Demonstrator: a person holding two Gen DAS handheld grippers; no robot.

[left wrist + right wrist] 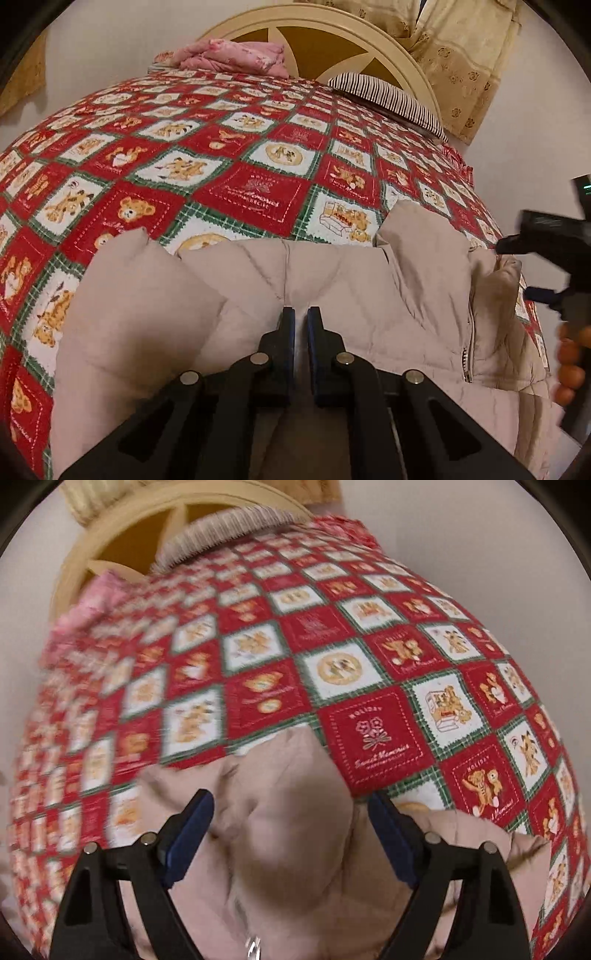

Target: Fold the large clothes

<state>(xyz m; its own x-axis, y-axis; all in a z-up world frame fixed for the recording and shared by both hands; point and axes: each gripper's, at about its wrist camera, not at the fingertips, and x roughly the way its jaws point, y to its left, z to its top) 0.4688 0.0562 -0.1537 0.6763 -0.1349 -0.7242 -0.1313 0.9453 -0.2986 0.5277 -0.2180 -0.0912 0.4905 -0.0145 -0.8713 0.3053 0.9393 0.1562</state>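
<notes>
Left gripper (pixel 301 314) pinches the jacket (pixel 369 295) at the bed's (pixel 240 177) near edge; right gripper (pixel 291 812) spread over it; far quilt bare.

Left gripper (pixel 301 314) fingers nearly together, slim gap; right gripper (pixel 291 808) fingers spread wide.

Jacket (pixel 332 280) lower part cut off by frame bottom, both views. Left half of quilt (pixel 110 709) motion-blurred in right wrist view. Right tongs (pixel 532 266) cut by edge. Orange beads (pixel 570 365) unclear.
</notes>
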